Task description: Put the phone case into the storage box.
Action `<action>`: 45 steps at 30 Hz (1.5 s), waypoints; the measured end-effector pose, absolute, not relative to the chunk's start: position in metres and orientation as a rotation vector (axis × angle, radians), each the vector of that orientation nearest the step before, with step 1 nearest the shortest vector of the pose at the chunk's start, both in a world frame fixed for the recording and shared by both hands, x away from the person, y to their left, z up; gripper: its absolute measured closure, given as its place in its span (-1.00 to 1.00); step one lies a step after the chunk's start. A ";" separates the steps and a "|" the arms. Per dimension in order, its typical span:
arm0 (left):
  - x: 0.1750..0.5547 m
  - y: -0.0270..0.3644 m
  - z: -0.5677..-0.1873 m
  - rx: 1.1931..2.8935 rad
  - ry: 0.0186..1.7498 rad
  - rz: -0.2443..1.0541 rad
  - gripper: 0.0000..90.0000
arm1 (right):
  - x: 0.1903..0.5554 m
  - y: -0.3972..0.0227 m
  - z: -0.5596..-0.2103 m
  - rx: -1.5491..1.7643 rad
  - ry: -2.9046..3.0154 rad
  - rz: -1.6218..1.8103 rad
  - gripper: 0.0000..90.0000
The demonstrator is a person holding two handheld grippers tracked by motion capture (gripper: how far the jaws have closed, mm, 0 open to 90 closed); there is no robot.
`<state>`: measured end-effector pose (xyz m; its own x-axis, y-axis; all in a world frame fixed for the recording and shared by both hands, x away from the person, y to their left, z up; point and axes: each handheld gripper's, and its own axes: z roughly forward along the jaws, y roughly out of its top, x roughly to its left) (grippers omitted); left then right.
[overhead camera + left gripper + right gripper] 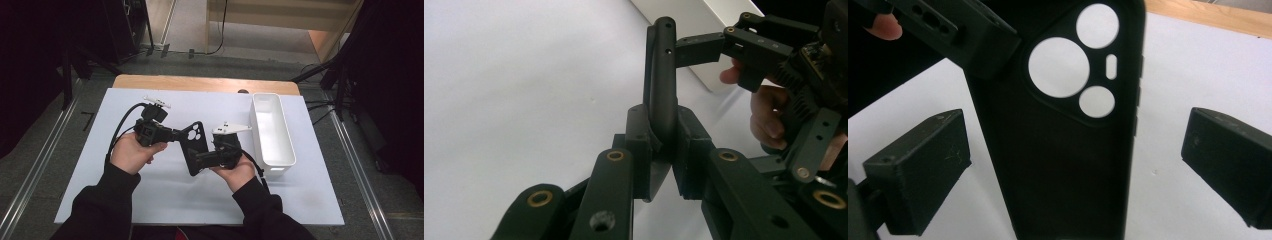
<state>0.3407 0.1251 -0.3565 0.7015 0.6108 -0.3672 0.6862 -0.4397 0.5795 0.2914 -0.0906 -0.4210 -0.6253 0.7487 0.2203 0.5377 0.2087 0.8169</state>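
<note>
sleeves [100, 200]: black, long | fingers [644, 150]: black blocks, brass pivot pins | cables: black

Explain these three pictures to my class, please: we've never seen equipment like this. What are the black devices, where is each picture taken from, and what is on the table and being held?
A person sits at a table and holds a hand-operated gripper with two black jaws in each hand. The high view looks down from above: the left gripper and the right gripper meet at a black phone case, recognisable by its round camera cut-outs. Each of the other two pictures comes from a small camera riding on one gripper. In the left gripper view, the jaws are clamped on the case's edge. In the right gripper view, the jaws stand apart on either side of the case, not pressing it. A white mat covers the table, and a white rectangular bin stands on it at the right.
</note>
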 end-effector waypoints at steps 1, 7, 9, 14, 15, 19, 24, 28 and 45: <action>0.340 0.124 -0.357 2.174 0.991 -0.137 0.75 | 0.291 -0.089 -0.421 1.226 2.259 1.374 -1.00; 0.339 0.123 -0.357 2.161 0.994 -0.148 0.75 | 0.291 -0.082 -0.420 1.228 2.247 1.368 -1.00; 0.340 0.122 -0.358 2.160 0.993 -0.151 0.75 | 0.292 -0.080 -0.420 1.230 2.237 1.368 -1.00; 0.342 0.122 -0.362 2.143 1.014 -0.176 0.75 | 0.293 -0.076 -0.421 1.228 2.230 1.356 -1.00; 0.341 0.121 -0.362 2.140 1.016 -0.177 0.75 | 0.293 -0.076 -0.421 1.228 2.229 1.353 -1.00; 0.340 0.119 -0.361 2.134 1.013 -0.176 0.75 | 0.294 -0.075 -0.421 1.229 2.224 1.342 -1.00; 0.339 0.116 -0.363 2.124 1.012 -0.192 0.75 | 0.297 -0.075 -0.424 1.236 2.217 1.333 -1.00; 0.338 0.113 -0.364 2.129 1.000 -0.176 0.75 | 0.298 -0.074 -0.425 1.229 2.220 1.316 -0.81; 0.333 0.126 -0.341 2.061 0.952 -0.141 0.15 | 0.298 -0.079 -0.418 1.165 2.257 1.324 -0.74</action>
